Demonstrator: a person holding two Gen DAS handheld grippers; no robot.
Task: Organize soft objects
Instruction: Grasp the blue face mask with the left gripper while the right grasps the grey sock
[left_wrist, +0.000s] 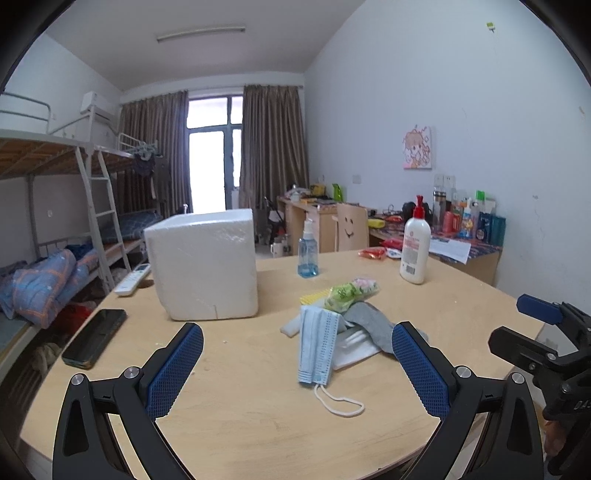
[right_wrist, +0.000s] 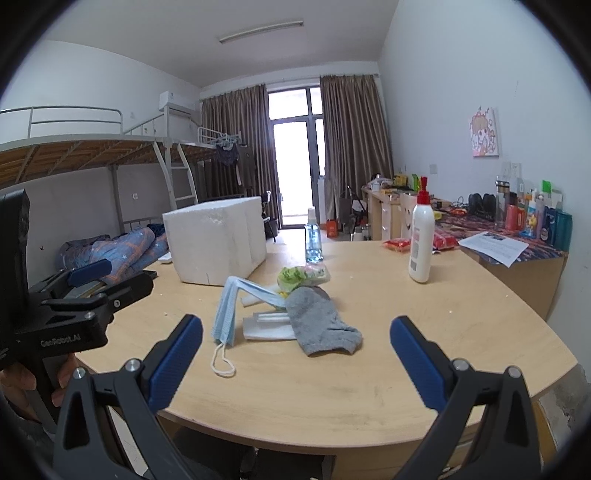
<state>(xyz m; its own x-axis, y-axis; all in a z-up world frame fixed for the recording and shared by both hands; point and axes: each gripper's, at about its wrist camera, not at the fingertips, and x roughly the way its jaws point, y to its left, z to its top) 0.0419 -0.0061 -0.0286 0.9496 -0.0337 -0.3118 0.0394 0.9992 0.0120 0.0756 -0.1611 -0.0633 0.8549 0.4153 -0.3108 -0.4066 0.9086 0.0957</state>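
Observation:
A small pile of soft things lies mid-table: a blue face mask (left_wrist: 317, 343) (right_wrist: 226, 312), a grey sock (left_wrist: 371, 326) (right_wrist: 319, 326), white folded cloth (left_wrist: 352, 349) (right_wrist: 267, 326) under them, and a green and pink packet (left_wrist: 349, 291) (right_wrist: 301, 275) behind. A white foam box (left_wrist: 203, 264) (right_wrist: 216, 243) stands left of the pile. My left gripper (left_wrist: 297, 369) is open and empty, in front of the mask. My right gripper (right_wrist: 295, 360) is open and empty, in front of the sock. Each gripper shows at the edge of the other's view.
On the round wooden table (left_wrist: 240, 417) (right_wrist: 424, 314) stand a white lotion bottle (left_wrist: 415, 245) (right_wrist: 421, 240) and a blue sanitizer bottle (left_wrist: 307, 251) (right_wrist: 313, 240). A black phone (left_wrist: 94, 338) and a remote (left_wrist: 133, 278) lie at the left. Bunk beds left, cluttered desk right.

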